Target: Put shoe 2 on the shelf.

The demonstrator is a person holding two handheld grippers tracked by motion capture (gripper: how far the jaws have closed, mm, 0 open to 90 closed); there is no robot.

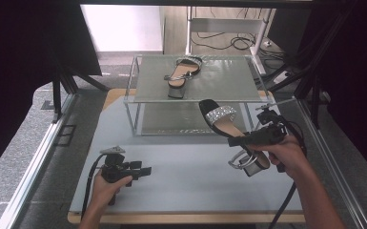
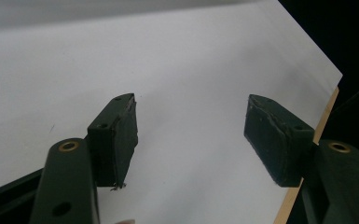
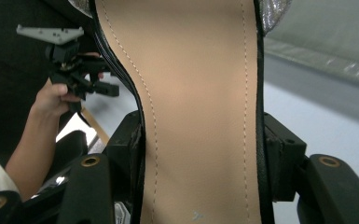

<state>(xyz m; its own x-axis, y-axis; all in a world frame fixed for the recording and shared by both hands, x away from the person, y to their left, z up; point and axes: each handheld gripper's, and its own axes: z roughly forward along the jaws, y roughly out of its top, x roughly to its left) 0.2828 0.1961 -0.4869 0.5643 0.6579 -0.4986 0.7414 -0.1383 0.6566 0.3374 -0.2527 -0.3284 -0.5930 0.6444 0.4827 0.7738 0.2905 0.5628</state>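
A black sandal (image 1: pixel 221 121) with a tan insole, a glittery silver strap and a block heel hangs above the table's right side. My right gripper (image 1: pixel 240 141) is shut across its middle. In the right gripper view the insole (image 3: pixel 200 102) runs up between the two jaws of my right gripper (image 3: pixel 205 163), which press on both its edges. The matching sandal (image 1: pixel 183 71) lies on the top shelf of the rack (image 1: pixel 143 90). My left gripper (image 1: pixel 145 170) rests low at the front left, open and holding nothing. In its own view my left gripper (image 2: pixel 191 135) has only white tabletop (image 2: pixel 182 60) between its jaws.
The two-tier rack with a metal frame stands at the back of the table (image 1: pixel 186 191); its lower shelf (image 1: pixel 181 125) is bare. The table's right edge (image 2: pixel 326 116) lies close to the left gripper's far jaw. Dark curtains hang on both sides, and cables lie on the floor behind.
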